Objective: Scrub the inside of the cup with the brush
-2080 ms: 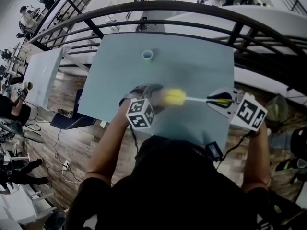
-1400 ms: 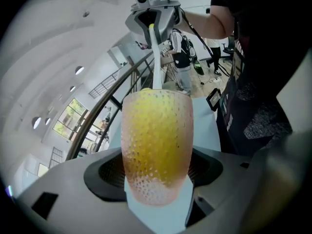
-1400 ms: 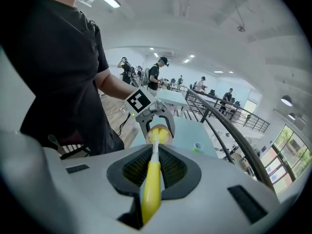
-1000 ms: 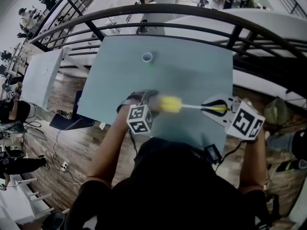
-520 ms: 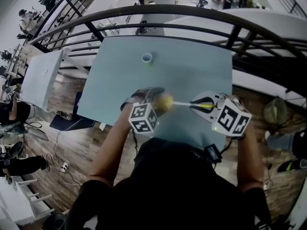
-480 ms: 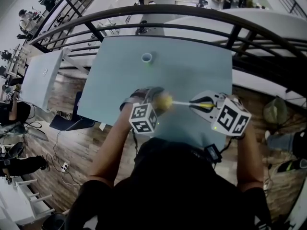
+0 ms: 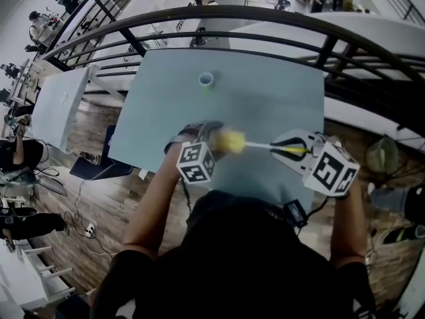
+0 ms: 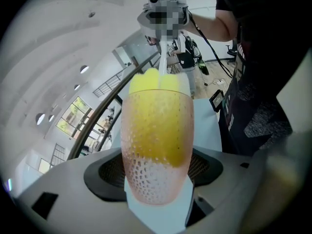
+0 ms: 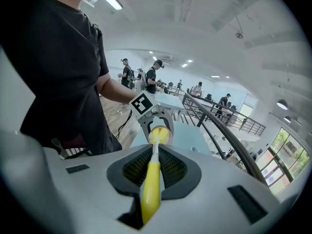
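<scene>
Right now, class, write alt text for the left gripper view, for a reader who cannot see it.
The left gripper clamps a cup with the yellow brush inside it. The right gripper holds the brush's far end.

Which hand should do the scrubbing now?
Right. The right gripper is shut on the brush, its yellow head inside the cup; the left gripper just holds that cup.

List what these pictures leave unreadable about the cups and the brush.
Translucent pink dimpled cup: motion-blurred in the head view.
Its inside: blocked in the right gripper view by the yellow sponge brush's head.
Small pale cup on the grey-blue table: too small in the head view for contents.
</scene>
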Available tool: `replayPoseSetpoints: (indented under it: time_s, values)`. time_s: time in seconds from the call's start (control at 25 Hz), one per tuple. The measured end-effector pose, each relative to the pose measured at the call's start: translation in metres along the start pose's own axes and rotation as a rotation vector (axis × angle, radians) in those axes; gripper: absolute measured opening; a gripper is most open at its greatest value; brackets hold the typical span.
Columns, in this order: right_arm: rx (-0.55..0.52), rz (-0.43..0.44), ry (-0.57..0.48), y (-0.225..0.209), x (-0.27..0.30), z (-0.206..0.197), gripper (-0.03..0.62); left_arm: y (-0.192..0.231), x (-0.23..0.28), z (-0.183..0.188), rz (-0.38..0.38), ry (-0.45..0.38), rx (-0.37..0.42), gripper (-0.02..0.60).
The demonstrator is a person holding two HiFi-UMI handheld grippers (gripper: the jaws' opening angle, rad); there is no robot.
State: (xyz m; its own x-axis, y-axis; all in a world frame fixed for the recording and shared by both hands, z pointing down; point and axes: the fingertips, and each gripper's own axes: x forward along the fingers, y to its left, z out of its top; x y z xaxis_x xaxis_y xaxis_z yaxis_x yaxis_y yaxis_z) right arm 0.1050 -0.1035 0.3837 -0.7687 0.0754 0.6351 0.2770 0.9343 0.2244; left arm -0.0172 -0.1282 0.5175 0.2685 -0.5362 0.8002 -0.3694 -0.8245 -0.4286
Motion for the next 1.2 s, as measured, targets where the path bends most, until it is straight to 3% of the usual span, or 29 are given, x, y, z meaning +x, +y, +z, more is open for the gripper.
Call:
replayPoseSetpoints:
  time_s: [0.32, 0.72, 0.92, 1.2]
  values:
    - [0.04, 0.003, 0.01, 0.001, -0.017, -0.009, 0.044, 0.011, -0.004, -0.028, 0.024, 0.041, -0.019, 0.351]
    - [0.04, 0.025, 0.023, 0.005, 0.028, -0.002, 0.046, 0.009, -0.014, 0.016, 0.03, -0.046, 0.046, 0.351]
    - [0.047, 0.067, 0.032, 0.014, 0.035, -0.009, 0.049, 0.002, -0.016, 0.005, 0.012, -0.055, 0.026, 0.351]
    - [0.099, 0.053, 0.035, 0.008, 0.013, -0.027, 0.049, 0.006, -0.018, -0.018, 0.029, -0.018, 0.012, 0.351]
